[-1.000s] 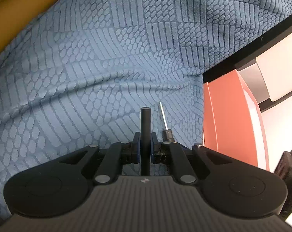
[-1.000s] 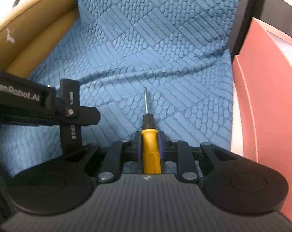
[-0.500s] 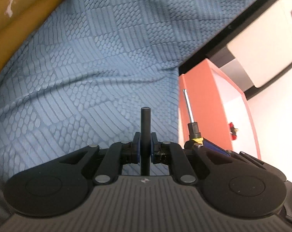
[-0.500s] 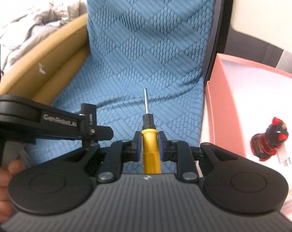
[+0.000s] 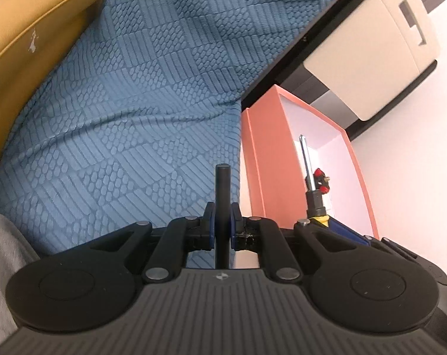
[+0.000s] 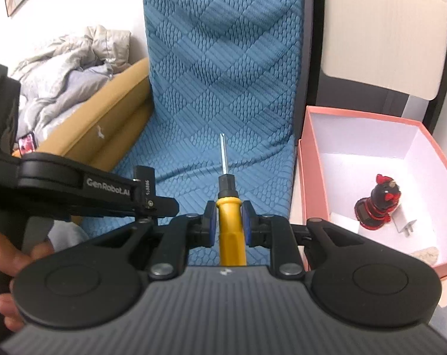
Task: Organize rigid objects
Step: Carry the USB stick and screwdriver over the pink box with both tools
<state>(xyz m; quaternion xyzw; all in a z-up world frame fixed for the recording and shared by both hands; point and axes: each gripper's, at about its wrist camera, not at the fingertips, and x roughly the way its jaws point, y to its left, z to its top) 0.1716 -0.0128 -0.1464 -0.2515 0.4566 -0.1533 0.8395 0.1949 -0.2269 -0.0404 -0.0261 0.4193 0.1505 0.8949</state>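
Note:
My left gripper (image 5: 222, 217) is shut on a thin black rod (image 5: 222, 189) that sticks up between its pads, above the blue textured cushion (image 5: 140, 94). My right gripper (image 6: 228, 220) is shut on a yellow-handled screwdriver (image 6: 228, 207) whose metal shaft points forward over the cushion (image 6: 223, 68). That screwdriver (image 5: 307, 171) also shows in the left wrist view, in front of the pink box (image 5: 267, 159). The open pink box (image 6: 312, 183) stands right of the cushion and holds a black-and-red figurine (image 6: 377, 204). The left gripper (image 6: 146, 204) appears at the left of the right wrist view.
A mustard sofa edge (image 6: 105, 118) with a crumpled grey garment (image 6: 66, 68) lies to the left. A cream cabinet with a black frame (image 6: 383, 29) stands behind the box. A person's hand (image 6: 7, 260) holds the left gripper. Small white and tan pieces (image 6: 406, 224) lie in the box.
Both grippers have risen off the cushion, each still gripping its object. The pink box and its figurine have come into view on the right.

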